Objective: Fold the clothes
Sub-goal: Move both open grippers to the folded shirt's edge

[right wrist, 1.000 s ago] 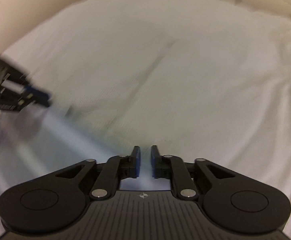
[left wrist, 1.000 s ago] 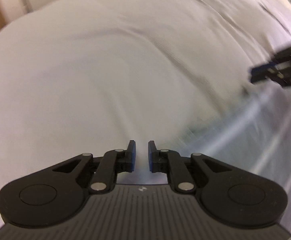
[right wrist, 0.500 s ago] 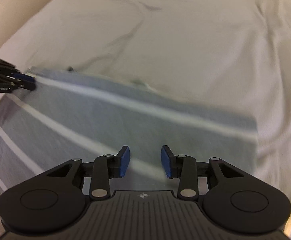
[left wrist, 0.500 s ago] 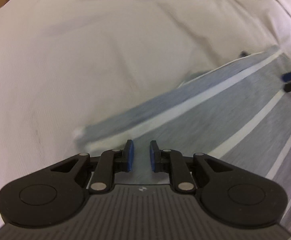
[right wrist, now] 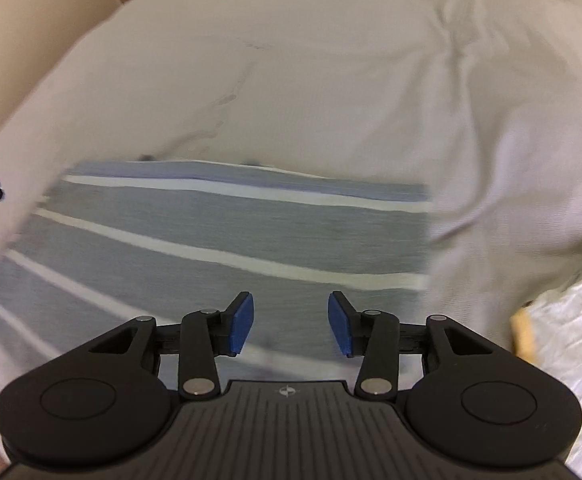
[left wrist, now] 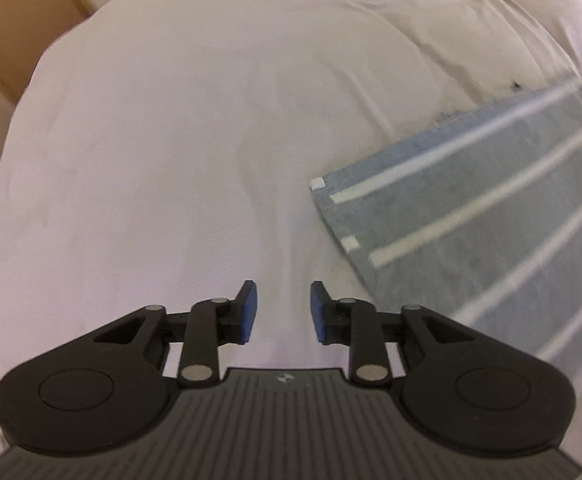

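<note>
While both pairs of jaws have just been opening, my left gripper (left wrist: 279, 308) hangs over bare white bedsheet (left wrist: 171, 140) with nothing between its blue pads. My right gripper (right wrist: 290, 324) stands wider, also empty, above the grey-blue striped garment (right wrist: 231, 232), which lies flat on the sheet. From my left gripper the garment's corner sits ahead and to the right. A wooden edge (right wrist: 525, 336) shows at the right gripper's far right.
</note>
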The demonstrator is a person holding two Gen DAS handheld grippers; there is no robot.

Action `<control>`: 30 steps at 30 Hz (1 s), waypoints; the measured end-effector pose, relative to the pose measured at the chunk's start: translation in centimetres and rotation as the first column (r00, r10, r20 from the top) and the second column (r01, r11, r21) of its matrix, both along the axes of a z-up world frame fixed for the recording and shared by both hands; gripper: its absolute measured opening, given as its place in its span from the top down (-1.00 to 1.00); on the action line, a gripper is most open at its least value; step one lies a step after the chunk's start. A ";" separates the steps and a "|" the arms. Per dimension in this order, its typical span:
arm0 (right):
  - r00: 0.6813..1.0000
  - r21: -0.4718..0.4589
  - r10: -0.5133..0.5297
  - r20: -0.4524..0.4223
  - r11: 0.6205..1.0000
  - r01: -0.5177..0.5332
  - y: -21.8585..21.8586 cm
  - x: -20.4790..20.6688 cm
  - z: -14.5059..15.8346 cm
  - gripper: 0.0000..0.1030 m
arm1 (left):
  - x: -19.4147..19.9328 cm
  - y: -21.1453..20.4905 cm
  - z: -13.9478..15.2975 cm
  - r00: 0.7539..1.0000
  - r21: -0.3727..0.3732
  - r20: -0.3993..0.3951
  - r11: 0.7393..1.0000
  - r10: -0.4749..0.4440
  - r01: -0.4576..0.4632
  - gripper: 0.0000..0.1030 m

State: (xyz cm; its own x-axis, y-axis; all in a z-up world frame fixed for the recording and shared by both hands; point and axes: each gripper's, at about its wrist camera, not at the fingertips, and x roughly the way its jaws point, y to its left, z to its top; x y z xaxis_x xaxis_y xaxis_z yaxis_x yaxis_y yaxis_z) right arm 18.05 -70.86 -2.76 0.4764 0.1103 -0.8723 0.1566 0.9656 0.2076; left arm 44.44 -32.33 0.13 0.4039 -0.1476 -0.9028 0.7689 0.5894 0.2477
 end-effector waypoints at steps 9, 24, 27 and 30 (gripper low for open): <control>0.997 0.071 0.052 0.064 0.996 -0.057 14.3 0.5 3.5 -0.01 | -1.7 2.7 -1.5 0.857 0.115 0.115 0.863 -0.503 0.491 0.24; 0.996 -0.012 -0.053 -0.072 0.999 0.053 37.8 3.9 4.4 -0.38 | -1.2 5.7 -11.5 0.141 0.304 0.364 0.261 -0.921 0.916 -0.12; 0.993 -0.036 -0.078 -0.090 0.997 0.075 39.0 4.2 3.9 -0.38 | -0.4 4.8 -14.5 0.042 0.354 0.402 0.198 -0.915 0.914 -0.10; 0.988 -0.068 -0.118 -0.097 0.991 0.111 39.4 3.6 3.5 -0.38 | -0.1 3.7 -16.6 -0.072 0.403 0.441 0.126 -0.894 0.906 -0.10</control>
State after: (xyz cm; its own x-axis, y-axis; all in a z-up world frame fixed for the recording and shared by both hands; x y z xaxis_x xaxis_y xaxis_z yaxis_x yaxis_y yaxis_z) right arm 21.66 -31.50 0.78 0.3921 0.0039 -0.9199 0.2838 0.9507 0.1250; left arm 44.32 -28.58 -16.43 0.2135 -0.7672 -0.6049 0.3759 -0.5070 0.7757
